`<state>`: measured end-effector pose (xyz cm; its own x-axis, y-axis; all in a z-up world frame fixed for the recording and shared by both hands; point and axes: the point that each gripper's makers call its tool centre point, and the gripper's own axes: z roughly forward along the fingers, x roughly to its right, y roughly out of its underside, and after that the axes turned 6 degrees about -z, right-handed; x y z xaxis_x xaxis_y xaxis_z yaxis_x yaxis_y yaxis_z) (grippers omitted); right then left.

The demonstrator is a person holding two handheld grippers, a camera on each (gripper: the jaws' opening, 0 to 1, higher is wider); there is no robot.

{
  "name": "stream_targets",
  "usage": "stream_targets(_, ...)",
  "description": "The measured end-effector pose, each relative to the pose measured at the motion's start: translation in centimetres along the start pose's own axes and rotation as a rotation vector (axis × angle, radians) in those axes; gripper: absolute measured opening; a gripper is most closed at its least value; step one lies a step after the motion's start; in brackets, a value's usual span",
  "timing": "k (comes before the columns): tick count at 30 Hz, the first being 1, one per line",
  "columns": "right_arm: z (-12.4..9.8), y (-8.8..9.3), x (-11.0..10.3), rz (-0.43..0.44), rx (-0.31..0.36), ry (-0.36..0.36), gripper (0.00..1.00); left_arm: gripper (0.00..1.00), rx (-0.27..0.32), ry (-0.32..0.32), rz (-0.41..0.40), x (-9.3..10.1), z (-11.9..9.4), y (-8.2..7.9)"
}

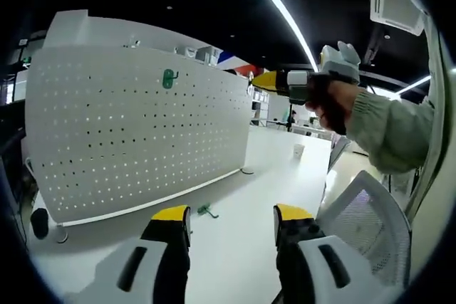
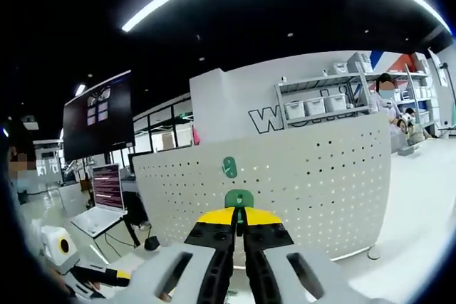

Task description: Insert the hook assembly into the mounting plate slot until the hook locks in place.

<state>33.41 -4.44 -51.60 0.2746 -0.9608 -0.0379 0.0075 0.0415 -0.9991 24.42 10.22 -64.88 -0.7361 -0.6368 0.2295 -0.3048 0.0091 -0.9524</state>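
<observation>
Hook (image 1: 168,78) on pegboard (image 1: 135,133) upper part; another hook (image 1: 207,211), probably, on table (image 1: 256,176) before pegboard

The pegboard (image 1: 135,137) looks like matt white painted metal, the table (image 1: 235,240) smooth and white, the hooks (image 2: 229,167) glossy green plastic, the sleeve (image 1: 390,132) soft cloth.

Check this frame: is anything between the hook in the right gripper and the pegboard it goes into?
Nothing visible. The right gripper is shut on a green hook, and only open air lies between it and the white pegboard. Another green hook already hangs there, higher up.
</observation>
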Motion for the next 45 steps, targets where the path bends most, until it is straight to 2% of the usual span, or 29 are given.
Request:
stream_targets(24, 4.5, 0.2, 1.8, -0.049, 0.005, 0.03, 0.01, 0.49, -0.009, -0.027, -0.027, -1.7, 0.7, 0.7)
stream_targets(31, 6.5, -0.2, 1.8, -0.069, 0.031, 0.036, 0.01, 0.49, -0.013, -0.032, -0.028, -1.9, 0.8, 0.8)
stream_targets(45, 10.9, -0.5, 1.7, -0.11, 0.035, 0.039, 0.01, 0.49, -0.017, -0.049, -0.034, -2.3, 0.5, 1.2)
